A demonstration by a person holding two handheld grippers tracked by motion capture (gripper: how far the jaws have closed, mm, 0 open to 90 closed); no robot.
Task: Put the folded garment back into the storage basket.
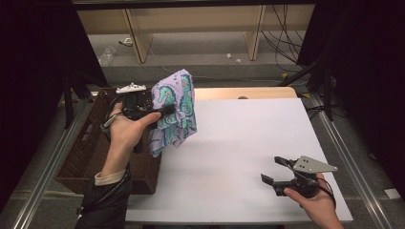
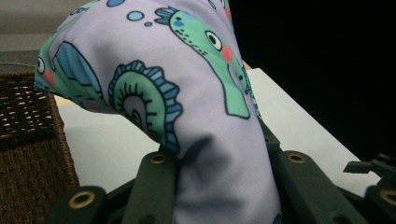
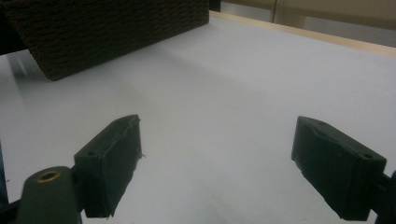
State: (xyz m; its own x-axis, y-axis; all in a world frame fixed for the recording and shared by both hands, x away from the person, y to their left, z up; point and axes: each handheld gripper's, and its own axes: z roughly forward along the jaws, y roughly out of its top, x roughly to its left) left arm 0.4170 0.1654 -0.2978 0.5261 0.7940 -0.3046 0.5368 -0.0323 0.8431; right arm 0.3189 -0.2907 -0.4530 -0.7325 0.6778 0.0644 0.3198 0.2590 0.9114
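The left gripper (image 1: 165,110) clamps a cloth (image 1: 174,112) aloft at ten o'clock, beside the basket (image 1: 81,157). The right gripper (image 1: 274,170) idles agape at five. A bunched hold may let the cloth slip out.

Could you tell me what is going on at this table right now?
A person holds a gripper in each hand. The left gripper is shut on a seahorse-print cloth, held up beside the wicker basket. The right gripper sits open and holds nothing, low over the white table.
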